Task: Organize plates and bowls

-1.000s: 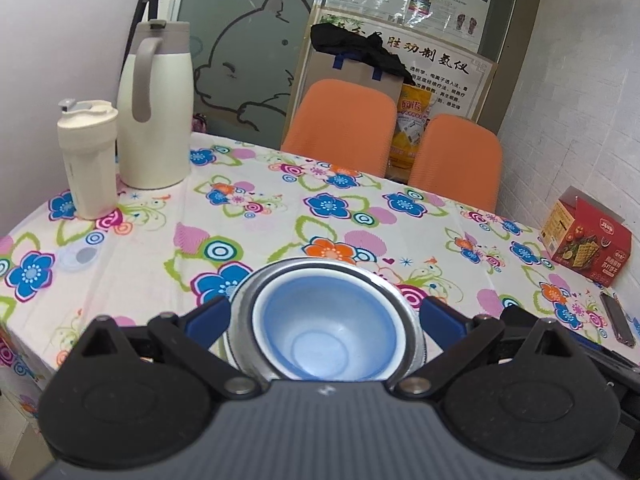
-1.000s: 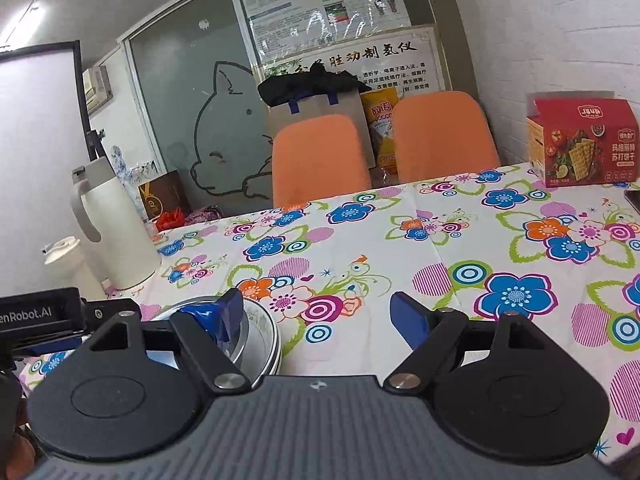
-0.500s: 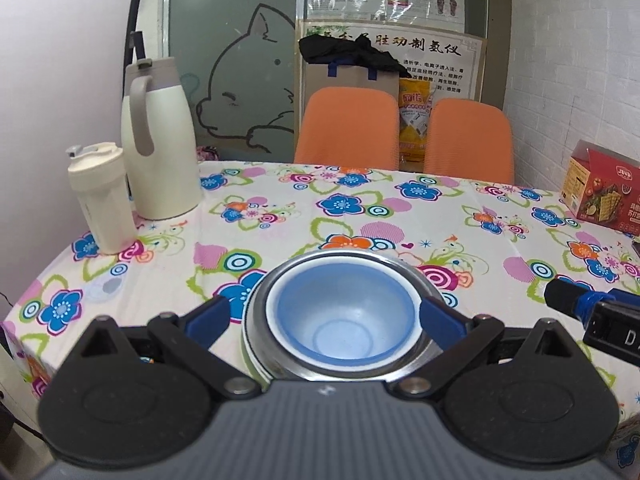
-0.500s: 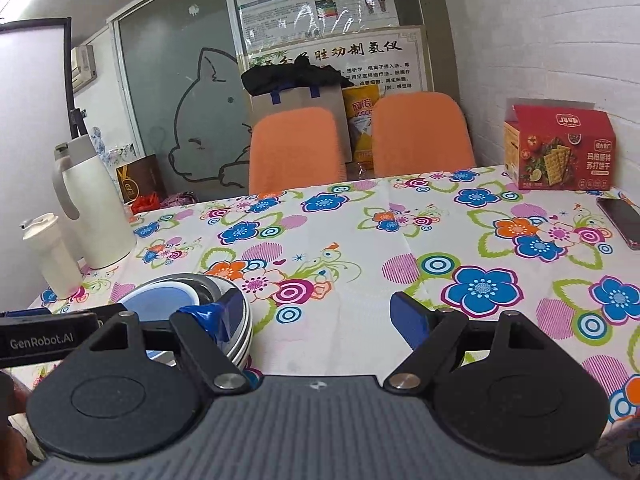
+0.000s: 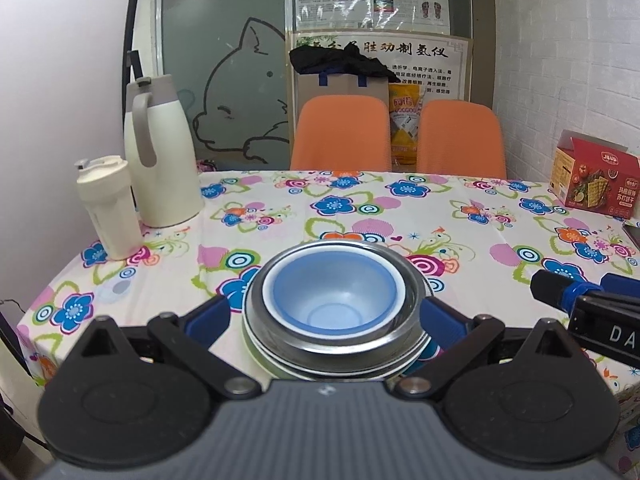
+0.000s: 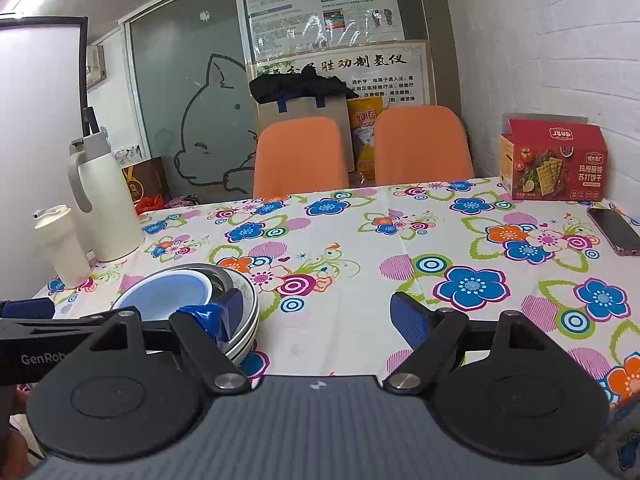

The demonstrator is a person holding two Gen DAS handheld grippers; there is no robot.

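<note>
Both grippers spread wide, left gripper point(image 5: 326, 320) straddling the bowl stack point(image 5: 332, 312) near the table edge point(image 5: 28, 320).

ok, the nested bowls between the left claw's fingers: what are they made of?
Blue inner bowl: looks like plastic, matte and evenly coloured with a soft sheen. Silver outer bowl: probably stainless steel, with a bright mirror-like rim. White dishes beneath: glossy, ceramic or melamine; can't tell which.

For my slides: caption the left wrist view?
Left gripper open around nested blue bowl and steel bowl on floral table.
</note>
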